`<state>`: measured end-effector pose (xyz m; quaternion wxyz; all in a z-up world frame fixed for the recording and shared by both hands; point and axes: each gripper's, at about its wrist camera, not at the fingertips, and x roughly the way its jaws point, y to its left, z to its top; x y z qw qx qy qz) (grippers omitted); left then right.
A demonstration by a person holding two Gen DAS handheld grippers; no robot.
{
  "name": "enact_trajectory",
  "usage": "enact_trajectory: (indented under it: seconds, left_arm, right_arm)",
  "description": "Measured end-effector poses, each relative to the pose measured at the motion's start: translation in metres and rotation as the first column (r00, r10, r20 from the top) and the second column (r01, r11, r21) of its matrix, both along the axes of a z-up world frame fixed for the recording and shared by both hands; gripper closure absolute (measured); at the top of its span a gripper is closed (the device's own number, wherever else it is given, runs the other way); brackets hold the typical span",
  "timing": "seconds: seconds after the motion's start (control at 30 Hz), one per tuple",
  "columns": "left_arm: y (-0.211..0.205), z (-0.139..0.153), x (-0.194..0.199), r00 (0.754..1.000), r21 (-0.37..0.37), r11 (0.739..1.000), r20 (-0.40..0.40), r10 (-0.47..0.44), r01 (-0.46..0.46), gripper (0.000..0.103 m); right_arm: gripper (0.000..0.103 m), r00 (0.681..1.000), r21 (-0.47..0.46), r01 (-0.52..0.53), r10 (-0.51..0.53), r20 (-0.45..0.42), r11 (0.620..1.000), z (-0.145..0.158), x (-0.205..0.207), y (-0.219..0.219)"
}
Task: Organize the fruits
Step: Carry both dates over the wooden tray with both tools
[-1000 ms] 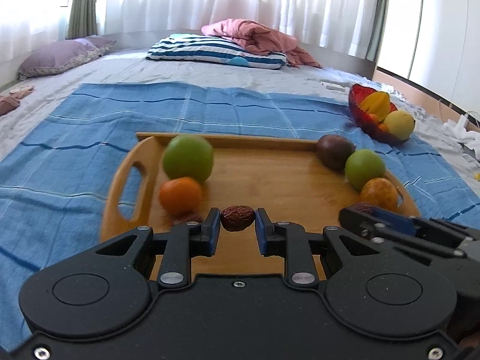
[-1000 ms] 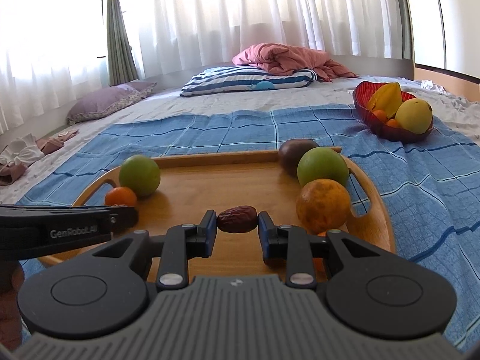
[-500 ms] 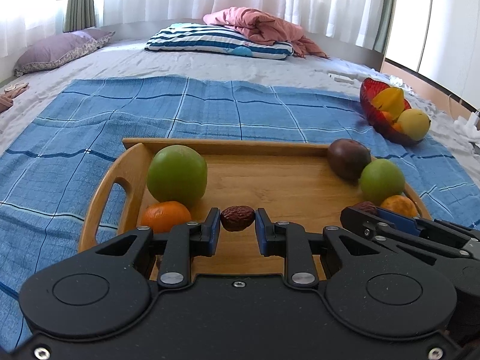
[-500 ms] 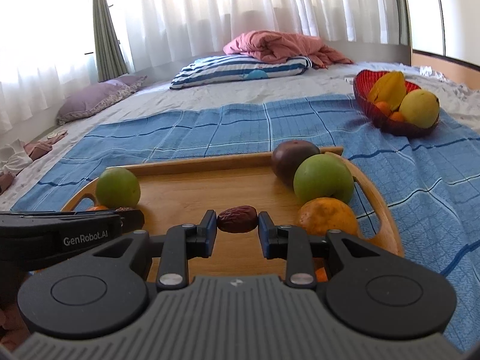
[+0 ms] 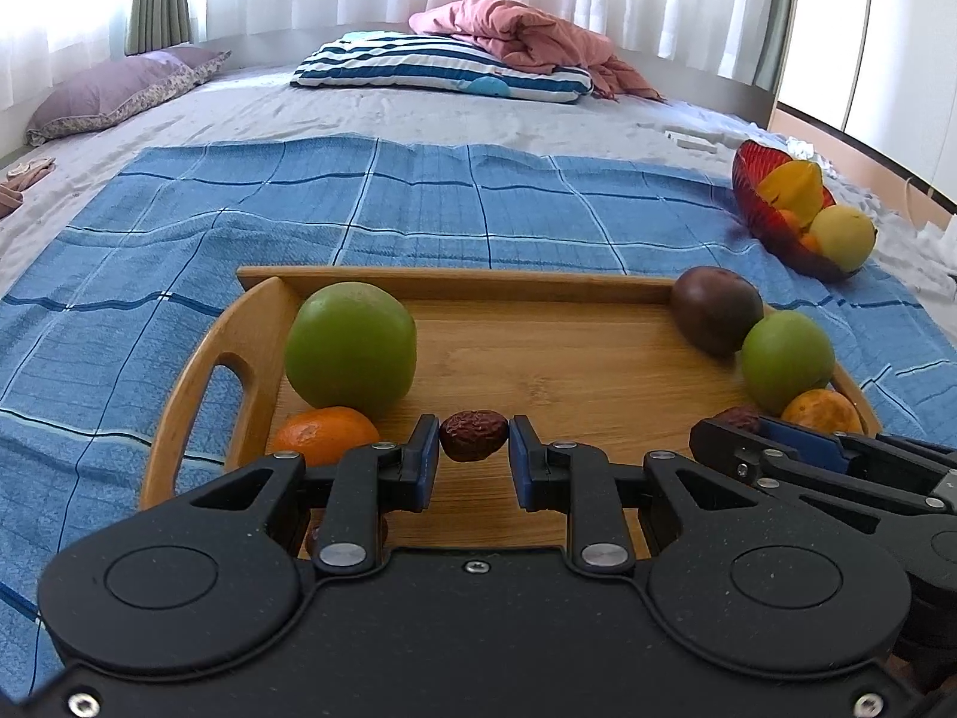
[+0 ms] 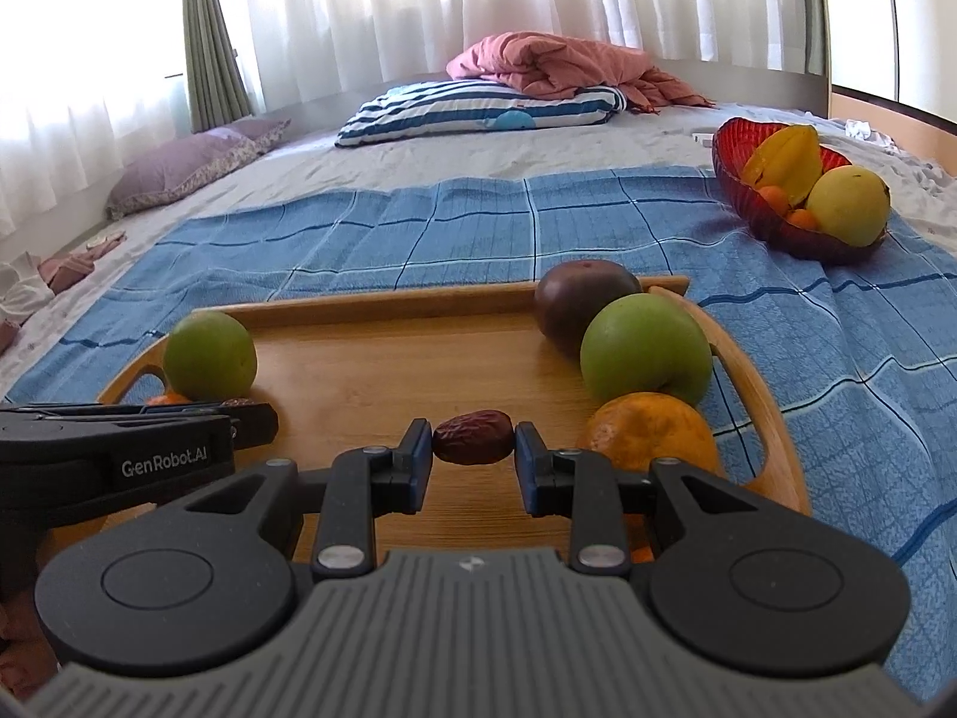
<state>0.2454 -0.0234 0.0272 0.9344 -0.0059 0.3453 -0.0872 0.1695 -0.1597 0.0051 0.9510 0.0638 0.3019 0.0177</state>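
Bamboo tray (image 5: 179,413): on a blue checked cloth (image 5: 418,203) over the bed.
Left gripper (image 5: 472,446): clamped on a wrinkled red date (image 5: 474,435) above the tray.
Right gripper (image 6: 472,447): pinching a second date (image 6: 472,446).
Red bowl (image 6: 735,191): fruit inside, far right.

Orange (image 5: 326,435) half hidden behind left gripper (image 5: 472,464). Small dark fruit (image 5: 383,529) under it mostly hidden. Small orange fruits (image 6: 777,200) in red bowl (image 6: 733,170) too small to identify.

Wrinkled red date (image 5: 474,435) in left gripper (image 5: 474,449), another date (image 6: 473,446) in right gripper (image 6: 473,455)
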Motion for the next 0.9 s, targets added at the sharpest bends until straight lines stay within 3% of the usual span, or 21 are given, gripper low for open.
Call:
enact_trajectory:
  seconds: [0.9]
  left_arm:
    - [-0.004,-0.014,0.008,1.0,0.015,1.0,-0.02,-0.003,0.003,0.079]
  right_arm:
    - [0.067,0.999,-0.022,-0.029,0.028,-0.041,0.999,-0.009,0.012,0.002]
